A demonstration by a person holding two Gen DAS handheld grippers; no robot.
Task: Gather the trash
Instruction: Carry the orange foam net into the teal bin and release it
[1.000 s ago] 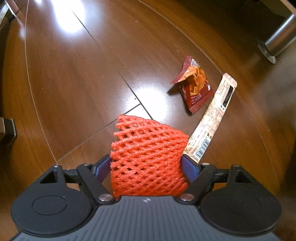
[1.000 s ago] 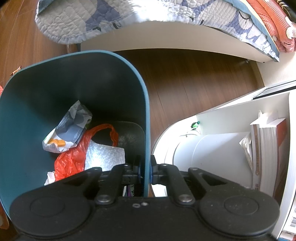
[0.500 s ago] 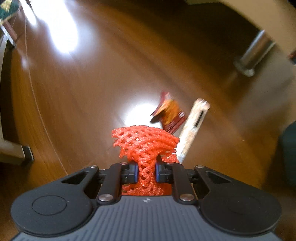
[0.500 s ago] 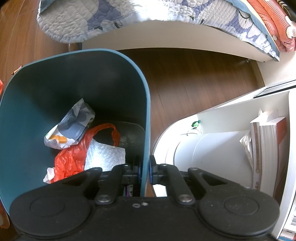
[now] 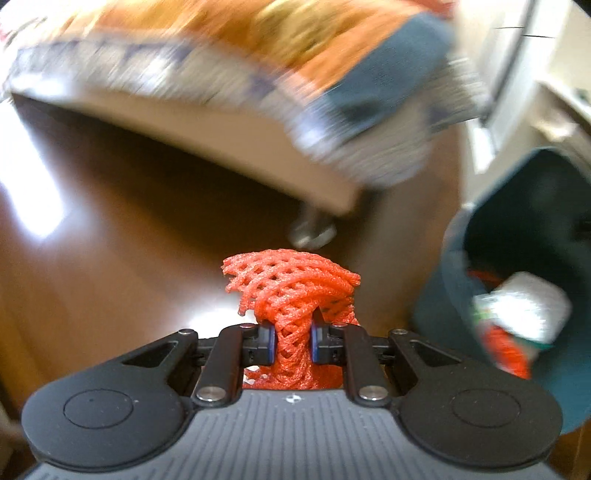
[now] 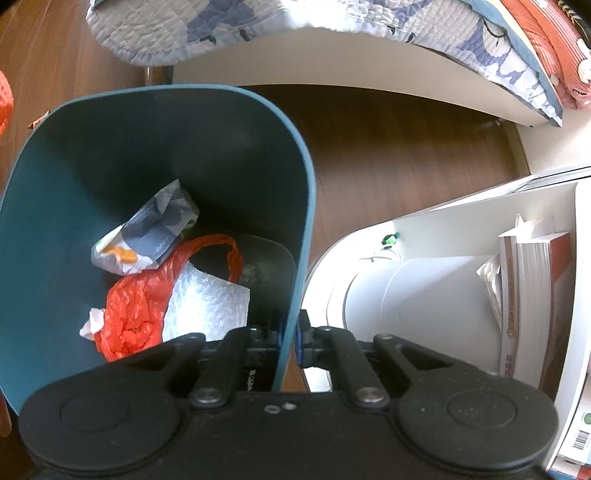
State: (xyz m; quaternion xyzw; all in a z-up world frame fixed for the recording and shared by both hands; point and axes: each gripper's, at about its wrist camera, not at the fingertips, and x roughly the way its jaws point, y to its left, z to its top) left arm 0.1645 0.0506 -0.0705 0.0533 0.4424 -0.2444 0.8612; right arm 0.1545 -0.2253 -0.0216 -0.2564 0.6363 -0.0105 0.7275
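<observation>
Your left gripper [image 5: 292, 345] clenches the red foam mesh sleeve [image 5: 295, 291]; your right gripper [image 6: 290, 338] clamps the teal plastic bin's rim [image 6: 308, 206], open floor [image 6: 388, 155] beyond.

Dark wood floor [image 6: 388, 155], bed with patterned quilt [image 6: 369, 18], white bookshelf [image 6: 461, 258]

Left gripper [image 5: 291, 341]: black linkage arms with silver pivot screws, blue finger pads [image 5: 271, 343], two round black discs at the lower frame corners, and a grey ribbed body. Right gripper [image 6: 290, 339] was all black, with matching screws and discs
</observation>
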